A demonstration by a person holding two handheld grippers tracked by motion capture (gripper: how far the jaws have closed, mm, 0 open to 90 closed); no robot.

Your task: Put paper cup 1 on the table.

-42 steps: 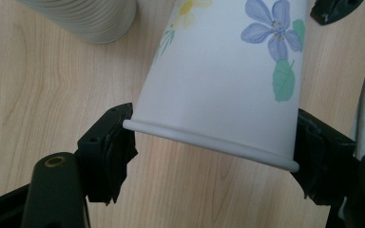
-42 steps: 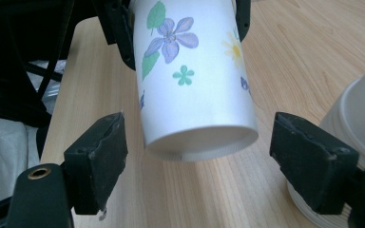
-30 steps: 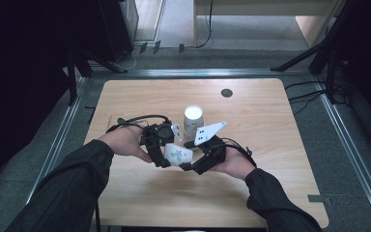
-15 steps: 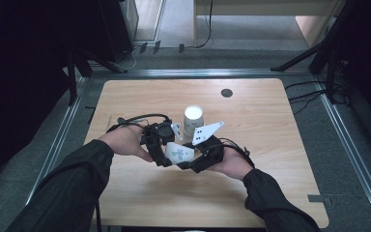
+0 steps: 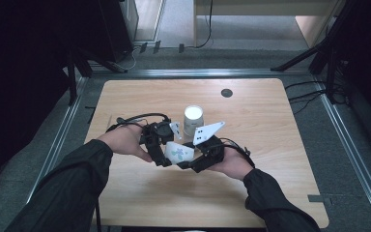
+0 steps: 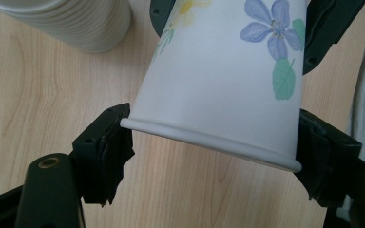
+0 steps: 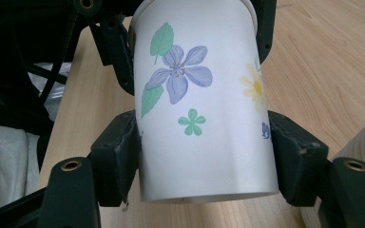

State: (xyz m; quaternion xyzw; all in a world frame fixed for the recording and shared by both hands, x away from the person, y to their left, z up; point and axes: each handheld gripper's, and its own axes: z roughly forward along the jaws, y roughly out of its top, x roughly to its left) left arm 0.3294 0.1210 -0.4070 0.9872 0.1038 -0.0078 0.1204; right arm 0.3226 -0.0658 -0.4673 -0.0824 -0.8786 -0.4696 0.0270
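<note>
The cup (image 7: 204,109) is clamped near its base by the right gripper (image 7: 204,161), whose jaws have just been closing; its rim sits between the left gripper (image 6: 214,152) jaws, which have just been opening.

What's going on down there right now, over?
Both grippers, left and right, on one flowered cup. Left jaws just easing, right closing. Cup stack behind, apart.
</note>
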